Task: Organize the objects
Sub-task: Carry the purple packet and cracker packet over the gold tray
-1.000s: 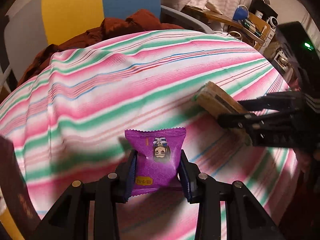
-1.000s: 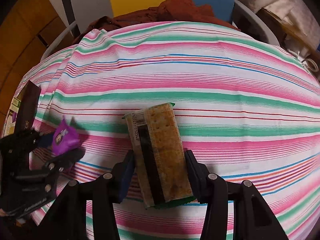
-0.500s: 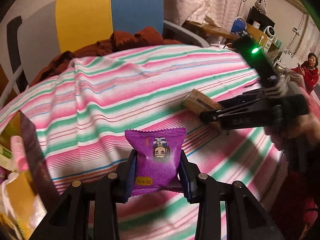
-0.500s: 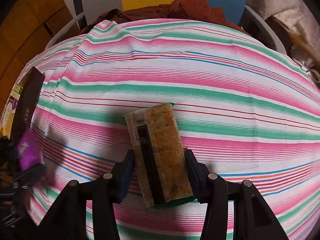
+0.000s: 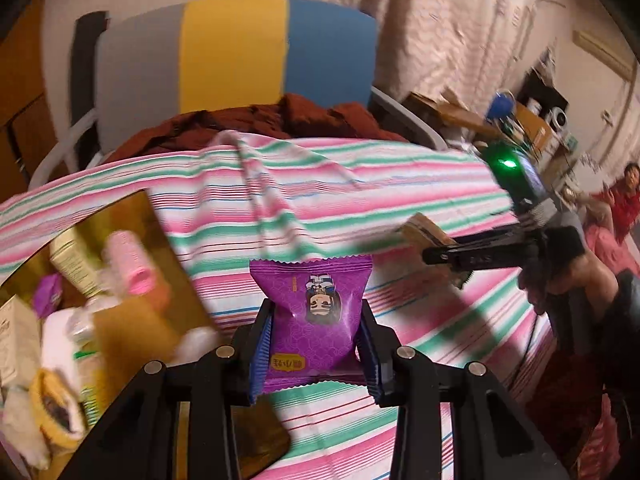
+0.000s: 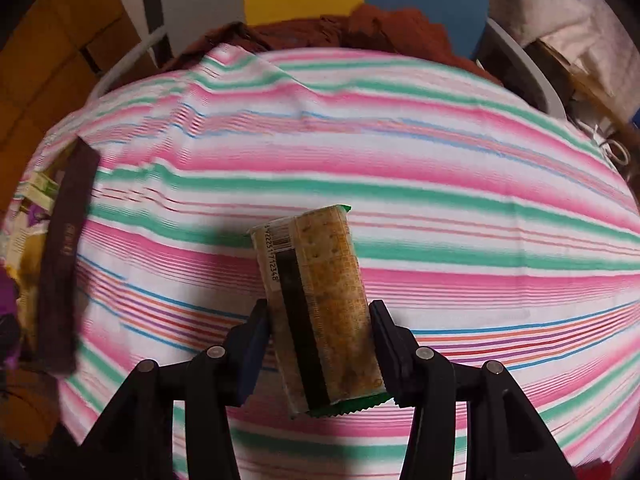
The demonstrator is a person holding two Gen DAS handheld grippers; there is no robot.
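Observation:
My left gripper (image 5: 316, 344) is shut on a purple snack packet (image 5: 314, 316) with a cartoon face, held above the striped tablecloth (image 5: 360, 184). Just left of it stands an open gold-lined box (image 5: 116, 280) holding several items: a pink tube, a pale green box, white pieces, another purple packet. My right gripper (image 6: 318, 344) is shut on a long cracker pack (image 6: 316, 304) with a green wrapper edge and a barcode. That same gripper with the cracker pack (image 5: 424, 232) shows at the right of the left wrist view, held by a hand. The box's dark wall (image 6: 64, 256) shows at the far left of the right wrist view.
A chair (image 5: 232, 48) with grey, yellow and blue panels stands behind the table with a rust-brown cloth (image 5: 280, 120) on it. Cluttered shelves (image 5: 532, 120) and a person in red (image 5: 628, 196) are at the far right. The tablecloth (image 6: 440, 184) is bare ahead of the right gripper.
The left gripper has swung left and lifted, so the open box now fills its lower left view. The right gripper kept its hold and rose a little. Both frames are motion-blurred.

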